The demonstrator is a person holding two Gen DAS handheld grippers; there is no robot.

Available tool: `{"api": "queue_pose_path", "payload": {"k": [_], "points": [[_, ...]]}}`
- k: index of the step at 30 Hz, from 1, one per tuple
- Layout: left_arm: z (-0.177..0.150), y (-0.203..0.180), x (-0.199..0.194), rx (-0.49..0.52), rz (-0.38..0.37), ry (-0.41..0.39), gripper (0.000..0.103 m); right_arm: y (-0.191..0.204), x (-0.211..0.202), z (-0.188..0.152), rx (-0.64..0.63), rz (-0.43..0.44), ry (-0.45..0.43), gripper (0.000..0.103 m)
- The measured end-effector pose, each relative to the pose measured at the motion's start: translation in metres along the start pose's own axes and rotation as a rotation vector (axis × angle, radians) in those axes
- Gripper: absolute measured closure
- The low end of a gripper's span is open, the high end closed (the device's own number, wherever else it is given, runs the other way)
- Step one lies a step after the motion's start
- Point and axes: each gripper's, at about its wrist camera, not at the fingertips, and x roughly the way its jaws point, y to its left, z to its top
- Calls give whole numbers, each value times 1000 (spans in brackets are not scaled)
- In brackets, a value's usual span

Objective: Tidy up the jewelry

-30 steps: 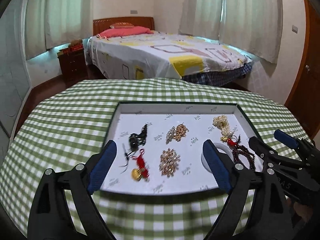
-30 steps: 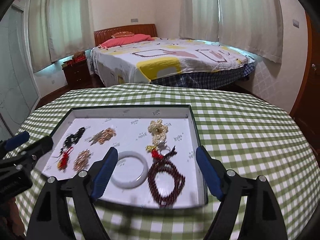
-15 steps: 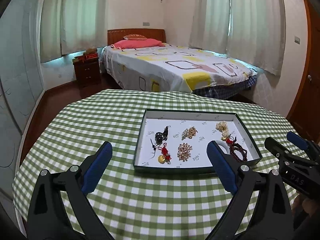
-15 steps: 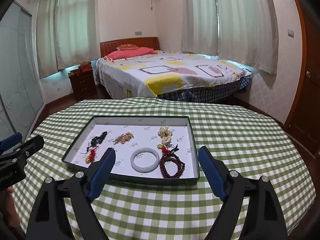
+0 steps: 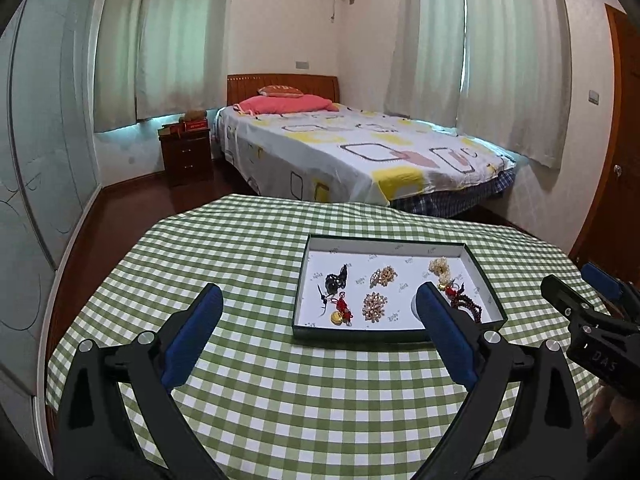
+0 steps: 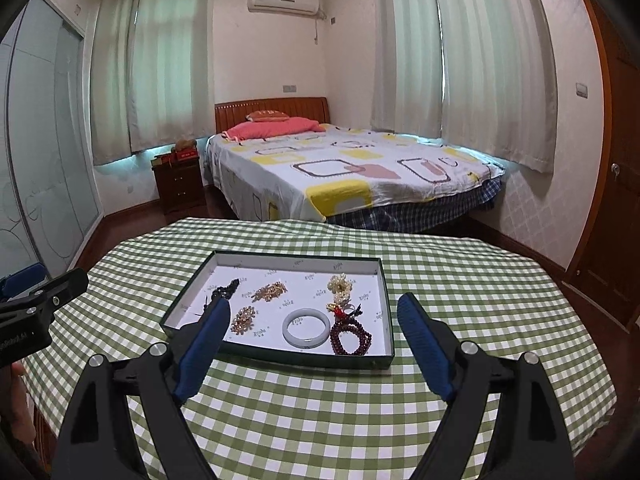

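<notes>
Both claws, left [image 5: 318,300] and right [image 6: 314,310], farther back from the tray [image 6: 276,354], wide, empty

Green-and-white checked tablecloth [image 6: 460,280]; dark green tray [image 6: 280,354], white inside; white bangle [image 6: 306,327]; dark red beads [image 6: 352,336].

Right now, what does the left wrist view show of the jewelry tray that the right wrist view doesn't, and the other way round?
Only the left wrist view shows the red-and-gold charm; in the right view a finger hides that corner. Only the right wrist view shows the white bangle whole; the left view's finger covers most of it. Both show the green tray, the pearl cluster, the dark red bead bracelet, and both grippers, left gripper and right gripper, open and empty over the checked tablecloth.
</notes>
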Motion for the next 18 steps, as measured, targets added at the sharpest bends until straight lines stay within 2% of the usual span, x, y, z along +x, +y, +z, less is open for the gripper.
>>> {"api": "queue_pose_path", "payload": {"k": [18], "points": [[2,5,-25,-10,-8,-46,8,0,-26,1,-9,-2,-43,19]]}}
